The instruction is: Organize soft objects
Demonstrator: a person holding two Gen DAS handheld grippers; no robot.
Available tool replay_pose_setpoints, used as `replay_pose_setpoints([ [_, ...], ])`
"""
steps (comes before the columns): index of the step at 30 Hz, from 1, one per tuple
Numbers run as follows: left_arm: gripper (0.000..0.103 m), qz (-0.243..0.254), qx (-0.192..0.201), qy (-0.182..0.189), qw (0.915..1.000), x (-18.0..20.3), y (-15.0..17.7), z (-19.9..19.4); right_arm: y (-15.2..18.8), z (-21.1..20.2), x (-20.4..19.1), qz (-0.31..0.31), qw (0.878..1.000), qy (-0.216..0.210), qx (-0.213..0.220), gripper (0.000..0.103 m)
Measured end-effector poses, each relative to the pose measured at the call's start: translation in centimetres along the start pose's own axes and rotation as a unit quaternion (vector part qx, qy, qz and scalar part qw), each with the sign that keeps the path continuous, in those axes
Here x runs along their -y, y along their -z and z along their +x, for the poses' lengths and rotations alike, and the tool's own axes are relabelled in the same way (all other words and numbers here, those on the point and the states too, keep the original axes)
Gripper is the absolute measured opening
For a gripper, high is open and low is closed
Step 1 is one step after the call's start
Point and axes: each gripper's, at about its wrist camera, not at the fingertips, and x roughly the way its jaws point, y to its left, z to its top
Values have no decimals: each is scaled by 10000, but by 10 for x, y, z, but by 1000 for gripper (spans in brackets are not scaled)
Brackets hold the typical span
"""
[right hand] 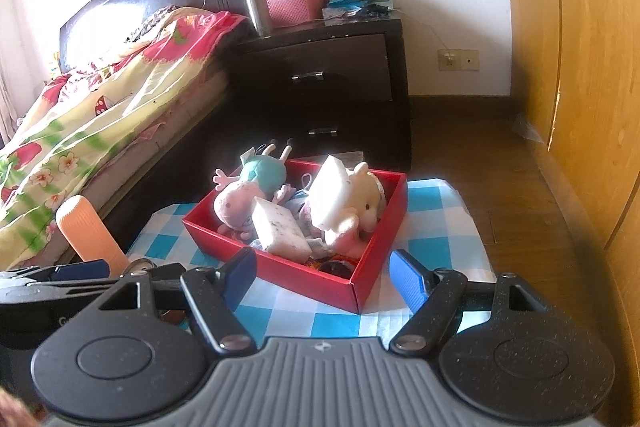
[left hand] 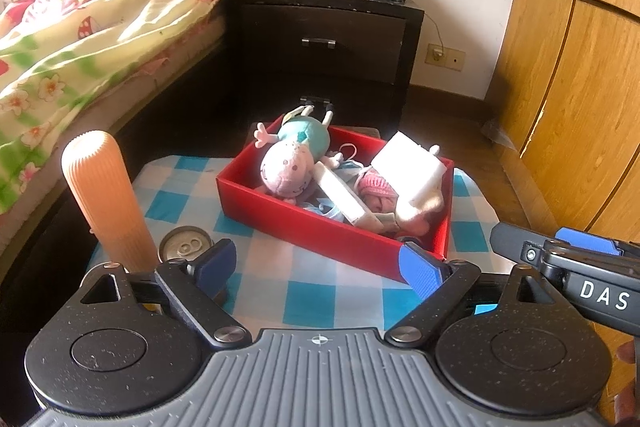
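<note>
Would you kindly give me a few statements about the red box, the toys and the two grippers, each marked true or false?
1. The pig plush toy lies in the red box. True.
2. The left gripper is shut on a sponge. False: its jaws stand open and hold nothing.
3. The orange ribbed cylinder stands upright outside the box. True.
4. The red box sits on the bed. False: it rests on the blue-and-white checked cloth.
5. The right gripper has open, empty jaws. True.
6. The drink can lies inside the box. False: it stands on the cloth beside the cylinder.
</note>
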Motion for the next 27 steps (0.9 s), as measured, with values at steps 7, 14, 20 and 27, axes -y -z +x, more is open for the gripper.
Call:
replay_pose_setpoints([
  [7, 86, -70, 52, -70, 9999, -1, 0, -1, 0, -2, 0, 37, 10000, -32, 55, 52],
  [14, 86, -120, 134, -59, 9998, -1, -1, -4, 0, -2, 0, 64, 9999, -43, 75, 52],
  [20, 86, -139, 153, -54, 9998, -1, -1, -4, 0, -2, 0, 81, 9999, -37, 87, 52],
  [27, 86, -151, 159, -62, 9997, 0, -1, -5, 0, -2, 0, 84, 9999, -40, 90, 52],
])
